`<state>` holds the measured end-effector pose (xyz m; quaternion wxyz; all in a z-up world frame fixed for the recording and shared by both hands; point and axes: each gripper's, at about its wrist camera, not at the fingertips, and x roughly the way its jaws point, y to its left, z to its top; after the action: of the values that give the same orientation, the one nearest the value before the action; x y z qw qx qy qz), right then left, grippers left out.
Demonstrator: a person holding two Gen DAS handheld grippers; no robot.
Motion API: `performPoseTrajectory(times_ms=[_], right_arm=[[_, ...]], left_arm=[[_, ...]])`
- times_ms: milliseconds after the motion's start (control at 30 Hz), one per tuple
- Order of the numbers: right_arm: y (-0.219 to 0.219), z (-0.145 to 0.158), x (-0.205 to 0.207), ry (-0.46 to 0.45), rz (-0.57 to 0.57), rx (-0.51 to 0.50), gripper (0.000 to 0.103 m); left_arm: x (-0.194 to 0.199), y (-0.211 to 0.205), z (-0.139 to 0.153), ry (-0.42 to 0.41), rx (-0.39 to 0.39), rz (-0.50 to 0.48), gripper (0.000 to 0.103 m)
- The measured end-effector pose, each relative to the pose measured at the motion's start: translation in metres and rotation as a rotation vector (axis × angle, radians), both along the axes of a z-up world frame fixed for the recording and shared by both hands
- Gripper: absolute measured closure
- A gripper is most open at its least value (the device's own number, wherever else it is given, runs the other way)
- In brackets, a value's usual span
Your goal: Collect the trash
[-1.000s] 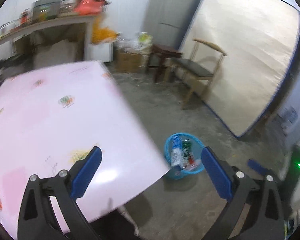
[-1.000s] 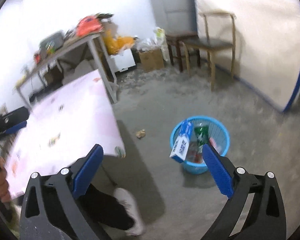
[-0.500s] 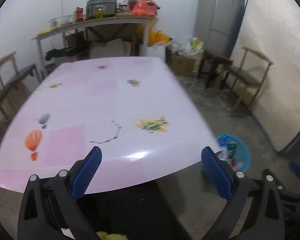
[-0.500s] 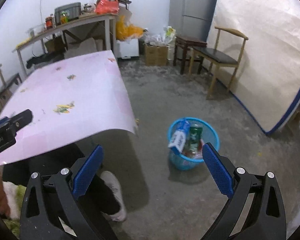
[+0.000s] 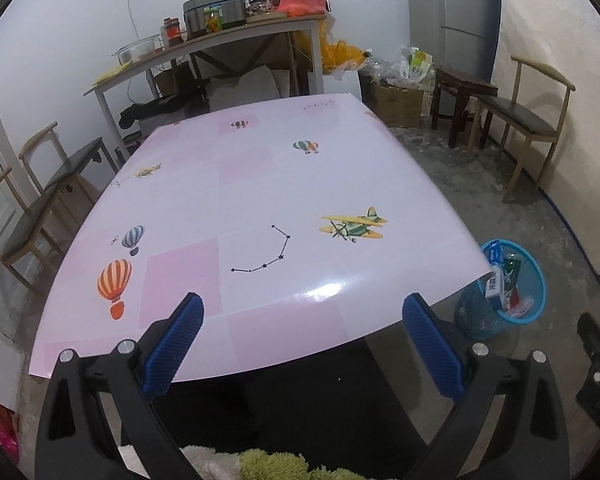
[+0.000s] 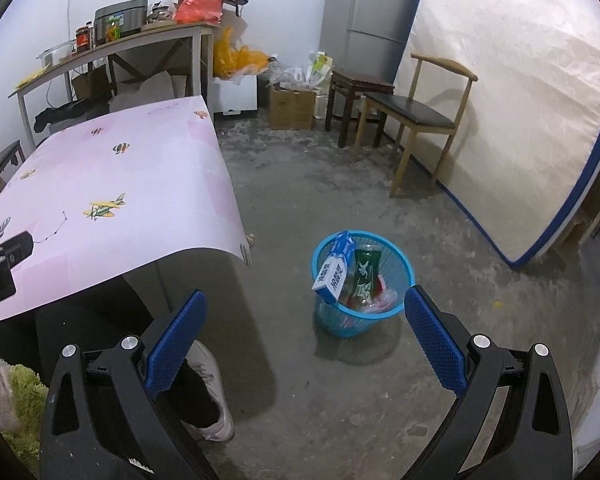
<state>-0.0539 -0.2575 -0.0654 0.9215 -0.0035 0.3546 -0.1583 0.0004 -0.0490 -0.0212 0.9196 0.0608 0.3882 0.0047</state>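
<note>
A blue mesh waste basket (image 6: 404, 276) stands on the concrete floor right of the table, and shows again as the basket (image 5: 534, 300) in the left wrist view. In it stand a blue and white carton (image 6: 334, 270), a green bottle (image 6: 365, 276) and some red wrappers. My right gripper (image 6: 302, 334) hangs open above the floor just in front of the basket, nothing between its blue pads. My left gripper (image 5: 302, 338) is open over the near edge of the pink table (image 5: 240, 200), also holding nothing.
The pink cloth with plane and balloon prints bears no objects. A person's white shoe (image 6: 210, 392) and dark legs are under the table. Wooden chairs (image 6: 416, 116), a stool, a cardboard box, a fridge, a leaning mattress (image 6: 512, 100) and a cluttered shelf ring the room.
The left gripper swung left from the basket to face the tabletop. The right view rose and settled, keeping the basket between the fingers. Both stayed open.
</note>
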Motion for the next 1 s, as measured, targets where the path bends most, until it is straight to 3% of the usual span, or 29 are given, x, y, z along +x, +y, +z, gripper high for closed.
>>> performPoseTrajectory(times_ms=[433, 1000], right_arm=[[0.002, -0.010, -0.001, 0.017, -0.011, 0.013, 0.008], [0.002, -0.008, -0.004, 0.022, -0.010, 0.006, 0.008]], left_arm=[[-0.004, -0.012, -0.004, 0.024, 0.058, -0.039, 0.006], [-0.002, -0.014, -0.009, 0.050, 0.058, -0.046, 0.006]])
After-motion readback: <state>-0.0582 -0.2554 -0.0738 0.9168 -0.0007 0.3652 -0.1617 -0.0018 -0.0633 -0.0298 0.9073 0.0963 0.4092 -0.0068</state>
